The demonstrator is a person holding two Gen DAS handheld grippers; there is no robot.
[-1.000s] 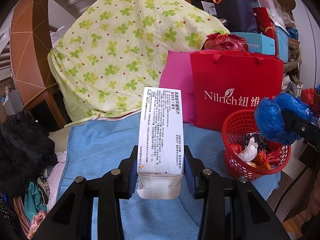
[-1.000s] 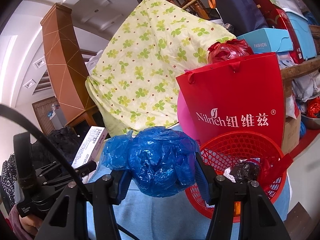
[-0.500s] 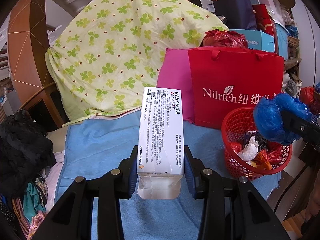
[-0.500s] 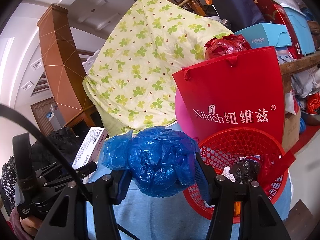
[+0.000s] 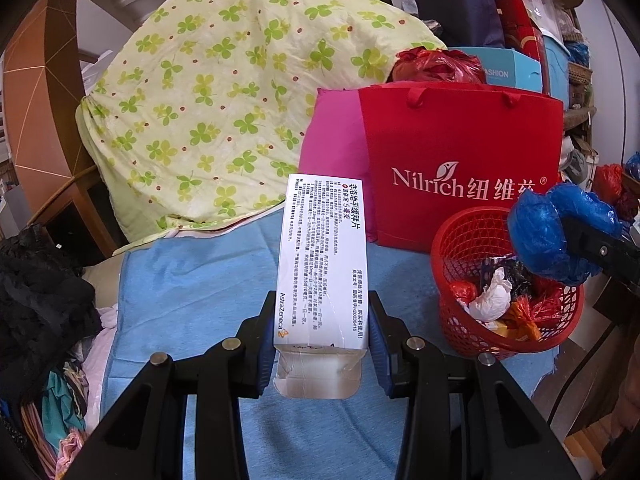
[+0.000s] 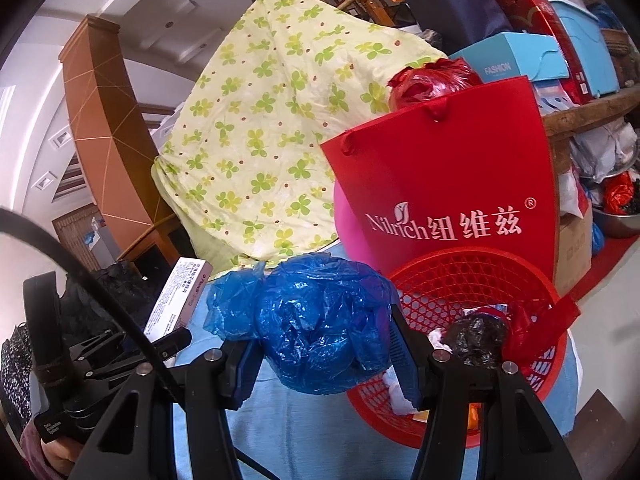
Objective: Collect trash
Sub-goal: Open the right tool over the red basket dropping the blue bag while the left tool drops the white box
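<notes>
My left gripper (image 5: 320, 336) is shut on a white medicine box (image 5: 322, 264) and holds it above the blue cloth (image 5: 192, 280), left of the basket. My right gripper (image 6: 324, 344) is shut on a crumpled blue plastic bag (image 6: 320, 320), held above the near left rim of the red mesh basket (image 6: 460, 276). The basket (image 5: 456, 248) holds several pieces of trash: white paper, red, orange and black wrappers. The blue bag (image 5: 556, 232) also shows in the left wrist view over the basket's right side. The box (image 6: 178, 300) and left gripper show at lower left in the right wrist view.
A red Nilrich paper bag (image 5: 460, 160) and a pink bag (image 5: 332, 148) stand right behind the basket. A clover-print quilt (image 5: 224, 100) is heaped at the back. Dark clothes (image 5: 36, 292) lie on the left. Stacked boxes (image 6: 520, 60) are at back right.
Both views have tilted down a little, so the background sits slightly higher. The right gripper with the blue bag has edged closer over the basket. Both grips are unchanged.
</notes>
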